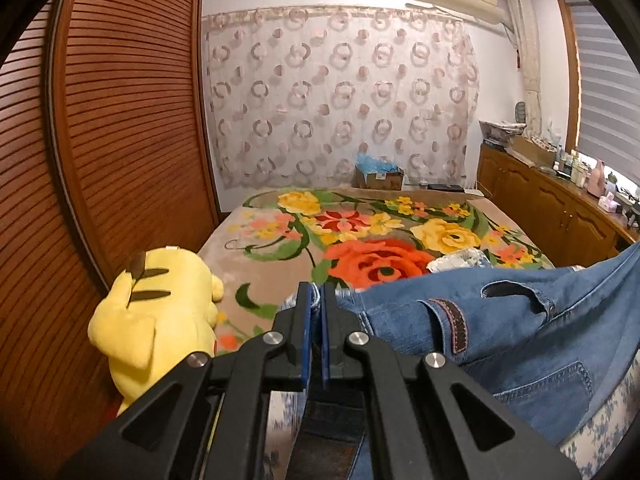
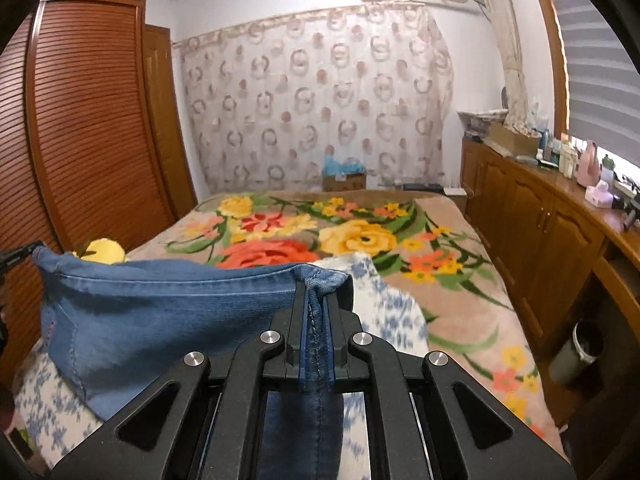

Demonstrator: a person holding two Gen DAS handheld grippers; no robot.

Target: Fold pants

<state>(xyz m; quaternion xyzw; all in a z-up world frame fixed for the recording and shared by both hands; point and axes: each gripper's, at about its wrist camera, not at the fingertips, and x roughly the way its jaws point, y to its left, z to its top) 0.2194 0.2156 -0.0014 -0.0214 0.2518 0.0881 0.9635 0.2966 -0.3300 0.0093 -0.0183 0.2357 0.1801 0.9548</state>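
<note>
Left wrist view: the left gripper (image 1: 316, 294) points level across the bed toward the curtain (image 1: 340, 96), its jaws pressed together on a frayed edge of the blue jeans (image 1: 512, 344). The jeans are raised above the floral blanket (image 1: 372, 236); their long axis runs from the pinched edge off to the right and out of view, with a belt loop and a pocket facing the camera. A yellow plush toy (image 1: 160, 308) lies just left of the gripper, beside the slatted wardrobe door (image 1: 120, 140).

Right wrist view: the right gripper (image 2: 317, 300) also points level toward the curtain, jaws clamped on a stitched seam of the jeans (image 2: 160, 320). The denim stretches leftward from the jaws as a taut, near-horizontal edge, hanging in front of the blanket and over a blue-flowered white cloth (image 2: 384, 308) beneath. A wooden cabinet (image 2: 532, 220) lines the right wall.
</note>
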